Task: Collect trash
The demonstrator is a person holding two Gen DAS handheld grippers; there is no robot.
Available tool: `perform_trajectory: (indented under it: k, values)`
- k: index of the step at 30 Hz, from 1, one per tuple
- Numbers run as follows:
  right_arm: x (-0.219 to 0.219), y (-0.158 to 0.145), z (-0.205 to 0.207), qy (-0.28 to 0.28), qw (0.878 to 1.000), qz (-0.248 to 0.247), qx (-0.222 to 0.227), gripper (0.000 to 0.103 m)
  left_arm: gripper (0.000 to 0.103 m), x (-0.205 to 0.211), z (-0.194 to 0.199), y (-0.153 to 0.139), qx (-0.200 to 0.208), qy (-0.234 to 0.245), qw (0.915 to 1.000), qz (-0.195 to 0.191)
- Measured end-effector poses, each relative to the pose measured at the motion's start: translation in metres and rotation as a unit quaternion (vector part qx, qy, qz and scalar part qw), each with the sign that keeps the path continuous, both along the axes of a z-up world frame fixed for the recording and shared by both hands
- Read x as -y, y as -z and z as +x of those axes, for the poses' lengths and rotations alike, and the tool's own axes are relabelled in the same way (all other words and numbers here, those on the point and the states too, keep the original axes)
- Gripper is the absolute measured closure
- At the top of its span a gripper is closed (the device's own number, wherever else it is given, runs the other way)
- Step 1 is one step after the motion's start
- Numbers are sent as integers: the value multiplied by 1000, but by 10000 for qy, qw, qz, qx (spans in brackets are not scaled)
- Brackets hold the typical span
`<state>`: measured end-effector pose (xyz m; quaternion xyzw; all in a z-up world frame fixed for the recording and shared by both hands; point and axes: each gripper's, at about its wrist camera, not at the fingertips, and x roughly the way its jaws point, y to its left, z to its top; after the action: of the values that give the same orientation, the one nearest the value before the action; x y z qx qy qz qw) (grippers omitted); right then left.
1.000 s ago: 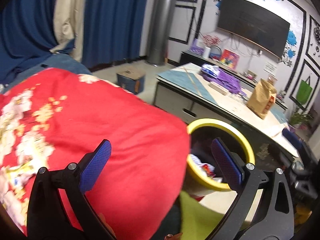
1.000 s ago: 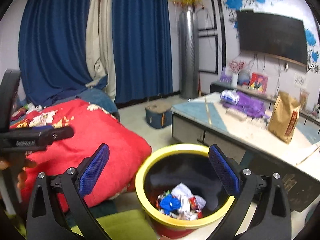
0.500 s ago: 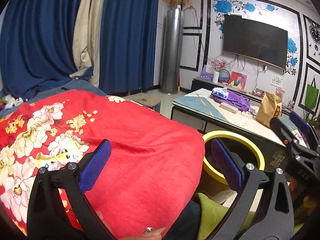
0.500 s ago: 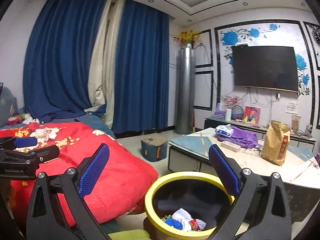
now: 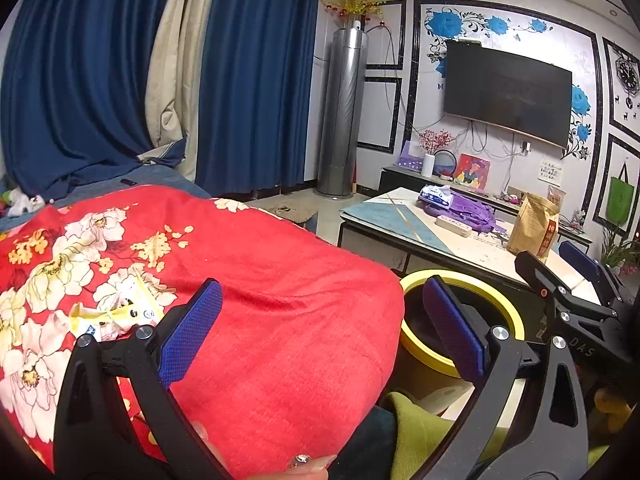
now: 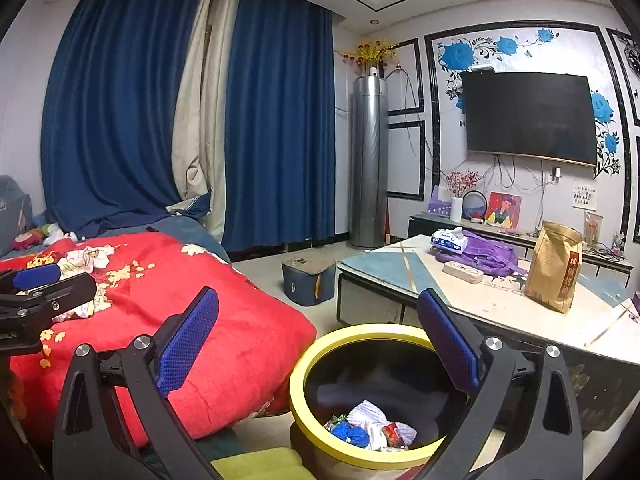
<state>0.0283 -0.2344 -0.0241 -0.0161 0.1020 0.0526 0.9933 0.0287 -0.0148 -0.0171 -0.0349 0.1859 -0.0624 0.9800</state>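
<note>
A crumpled yellow-and-white wrapper [image 5: 114, 314] lies on the red flowered quilt [image 5: 256, 280] of the bed, just beyond the left-hand finger of the left tongs [image 5: 320, 330], which are spread wide with nothing between their blue pads and hang over the quilt's edge; fingertips with a jewelled nail [image 5: 304, 462] show beneath them. The print on the wrapper is too small to read. Off to the right stand the right tongs [image 6: 316, 340], likewise gaping and empty, poised above the yellow-rimmed bin [image 6: 320, 346] on the floor between bed and bench. Inside the bin sits a small heap of rubbish [image 6: 370, 430]: white crumpled paper, a blue wad, a red scrap. In the left camera's view the right tool's body carries the letters "DAS"; nothing more of that is legible. On the bench [image 6: 504, 304] stands a brown paper bag [image 6: 554, 266] with a red label of Chinese characters, beside a purple backpack [image 6: 480, 256], a white power strip [image 6: 462, 272] and a pack of tissues [image 6: 448, 238]. A dark television [image 6: 528, 118] hangs on the wall behind.
</note>
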Motion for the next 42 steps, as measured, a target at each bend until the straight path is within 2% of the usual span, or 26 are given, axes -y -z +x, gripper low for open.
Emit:
perform_trajectory:
  k: [42]
  values:
    - [1,5,3,36,10000,-7,-75,6,11,-3,2,2,-57,-74,10000,-11]
